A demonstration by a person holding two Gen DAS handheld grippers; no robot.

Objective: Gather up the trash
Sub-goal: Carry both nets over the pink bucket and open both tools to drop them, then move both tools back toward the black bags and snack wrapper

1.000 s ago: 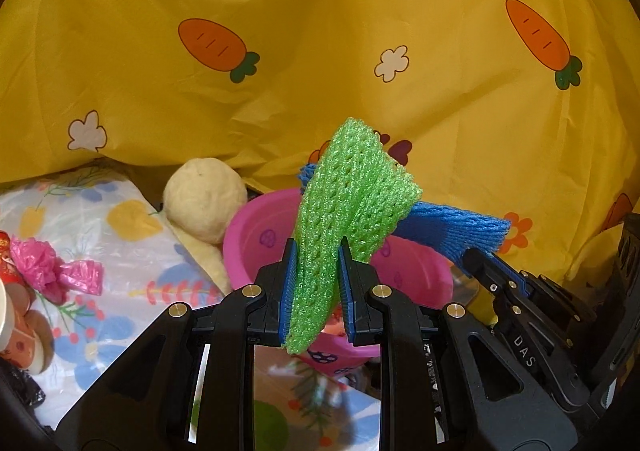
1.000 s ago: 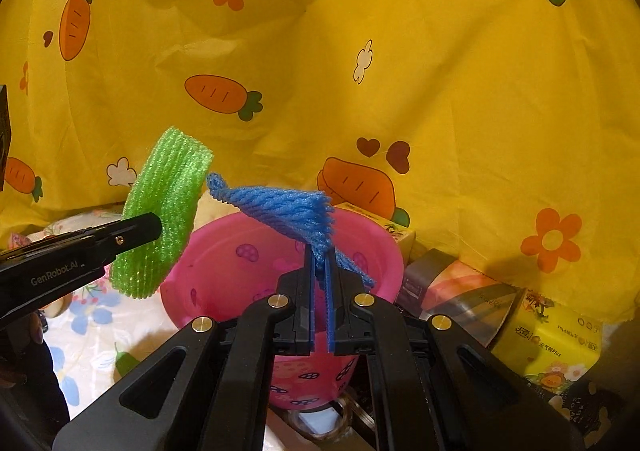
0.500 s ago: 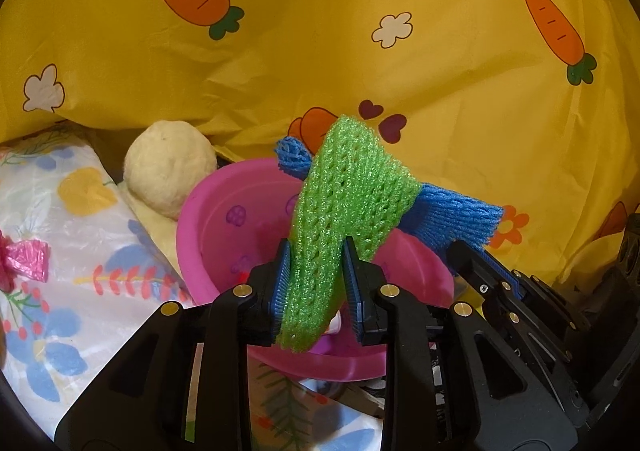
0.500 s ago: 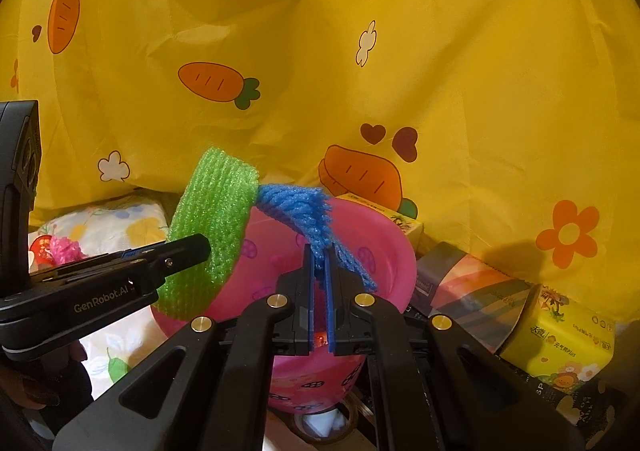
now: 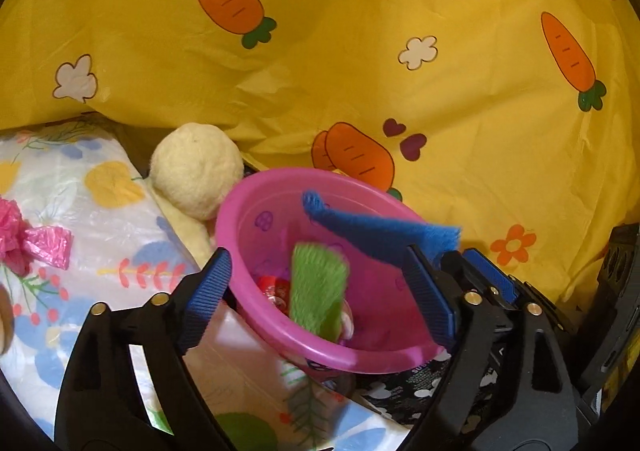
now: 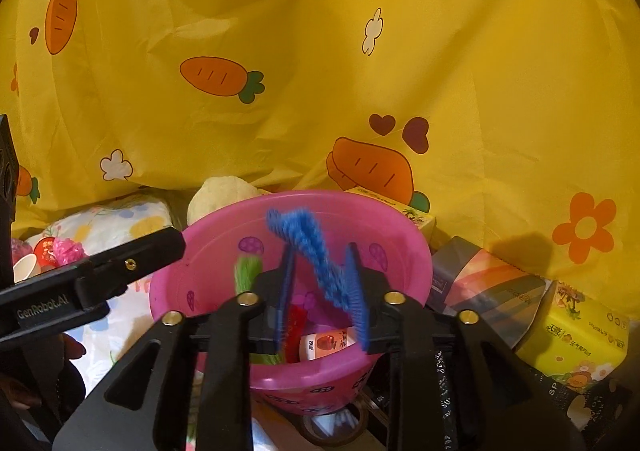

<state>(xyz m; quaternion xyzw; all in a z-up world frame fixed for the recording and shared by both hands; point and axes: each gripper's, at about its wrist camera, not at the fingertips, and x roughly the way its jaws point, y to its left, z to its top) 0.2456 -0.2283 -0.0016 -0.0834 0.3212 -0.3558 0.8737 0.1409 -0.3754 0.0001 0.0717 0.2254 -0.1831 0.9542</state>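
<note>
**Both nets dropping into the bin**

My left gripper [image 5: 316,291] is spread wide, empty; the green foam net [image 5: 318,291] blurs inside the pink bin [image 5: 360,359]. My right gripper [image 6: 320,291] gapes too, the blue foam net [image 6: 312,251] loose between its fingers above the bin. The risk, I reckon: the light blue net snags a ribbed pad and misses.
</note>
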